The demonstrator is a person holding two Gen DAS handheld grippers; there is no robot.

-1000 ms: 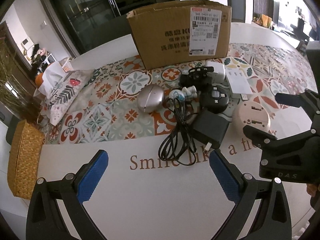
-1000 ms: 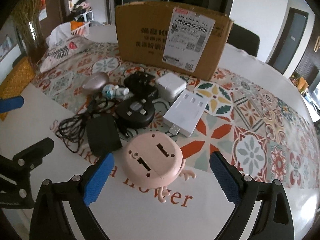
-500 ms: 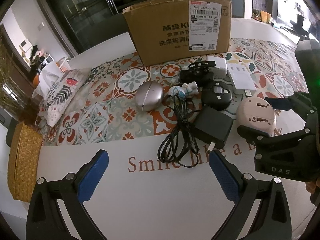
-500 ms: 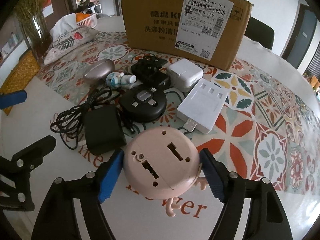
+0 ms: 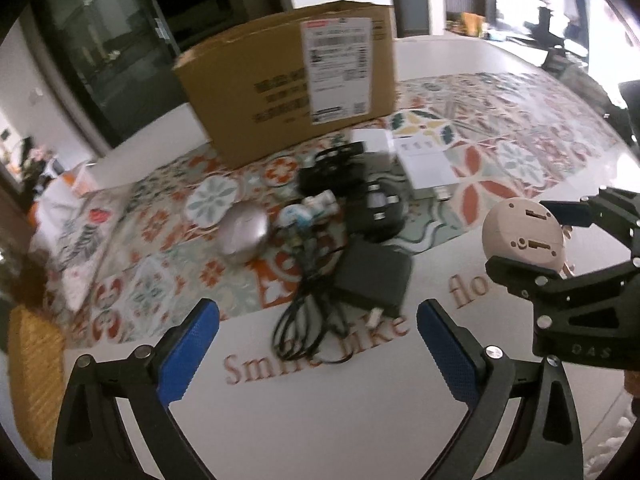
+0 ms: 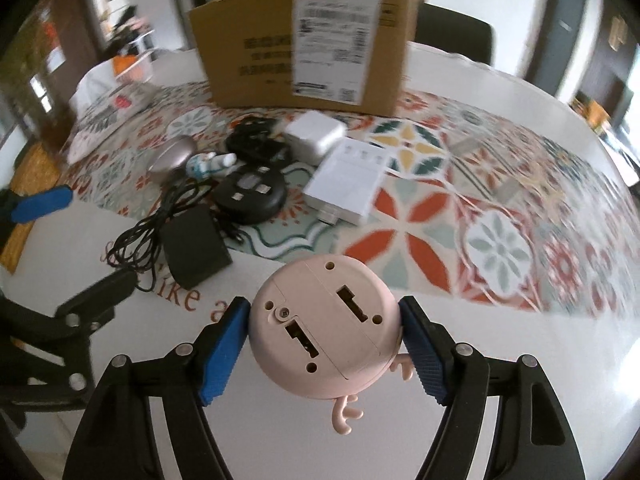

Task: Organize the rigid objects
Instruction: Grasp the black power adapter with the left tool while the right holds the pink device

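Observation:
My right gripper (image 6: 324, 356) is shut on a round pink gadget (image 6: 326, 326) with small antlers and holds it lifted off the table; it also shows in the left wrist view (image 5: 524, 236). My left gripper (image 5: 316, 344) is open and empty above the white table, in front of a black adapter (image 5: 374, 280) and its coiled cable (image 5: 308, 320). Further back lie a silver oval case (image 5: 244, 232), a small white figurine (image 5: 308, 212), a black round hub (image 6: 252, 192), a white charger block (image 6: 314, 134) and a flat white box (image 6: 348, 184).
A brown cardboard box (image 6: 304, 44) stands at the back of the patterned mat (image 6: 500, 208). A printed pouch (image 5: 72, 236) and a woven basket (image 5: 32, 376) sit at the far left.
My right gripper has closed on the pink gadget and lifted it off the table. My left gripper stays open and both views have shifted a little.

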